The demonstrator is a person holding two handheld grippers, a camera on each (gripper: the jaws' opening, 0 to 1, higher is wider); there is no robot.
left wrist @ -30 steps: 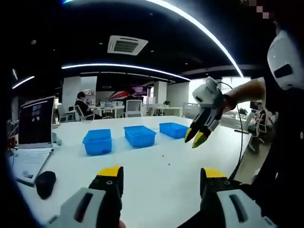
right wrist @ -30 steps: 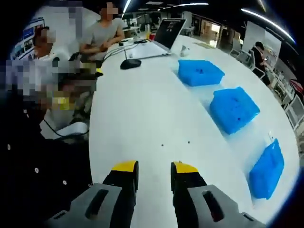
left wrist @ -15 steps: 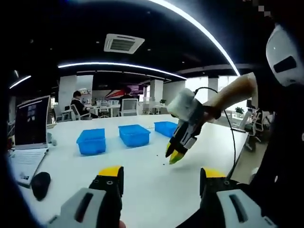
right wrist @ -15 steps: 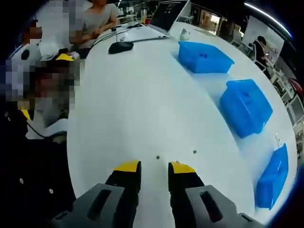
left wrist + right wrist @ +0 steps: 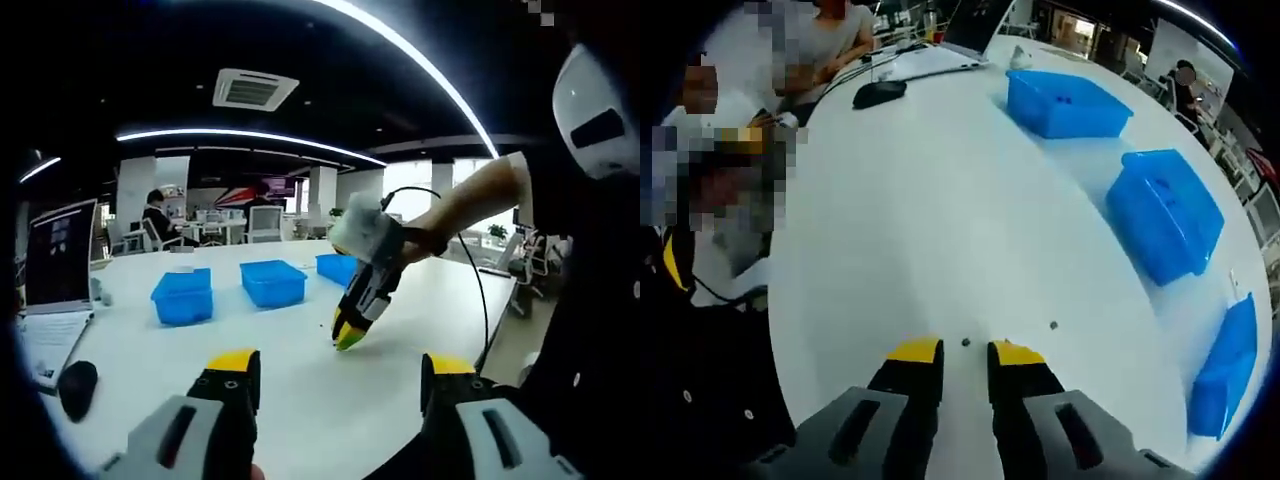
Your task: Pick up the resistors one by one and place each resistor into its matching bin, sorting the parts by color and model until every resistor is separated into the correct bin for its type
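Observation:
In the right gripper view a tiny dark resistor (image 5: pixel 965 342) lies on the white table (image 5: pixel 940 220), just ahead of the narrow gap between my right gripper's (image 5: pixel 965 352) yellow tips. The jaws stand slightly apart and are not touching it. A second small resistor (image 5: pixel 1053 325) lies a little to the right. Three blue bins (image 5: pixel 1065 103), (image 5: pixel 1165 215), (image 5: pixel 1225 370) line the right side. In the left gripper view my left gripper (image 5: pixel 342 365) is wide open over bare table, and the right gripper (image 5: pixel 346 337) points down with its tips at the tabletop. The bins (image 5: pixel 182 296), (image 5: pixel 272 283), (image 5: pixel 338 268) stand behind it.
A laptop (image 5: pixel 55 265) and a black mouse (image 5: pixel 75 385) sit at the table's left end. The same mouse (image 5: pixel 878 92) lies near a seated person (image 5: pixel 835 40). A cable (image 5: pixel 478 300) trails from the right gripper. The table edge runs close on the right.
My right gripper has come down from mid-air to the tabletop, and its jaws have narrowed around the small resistor. The left gripper stays open and has barely moved.

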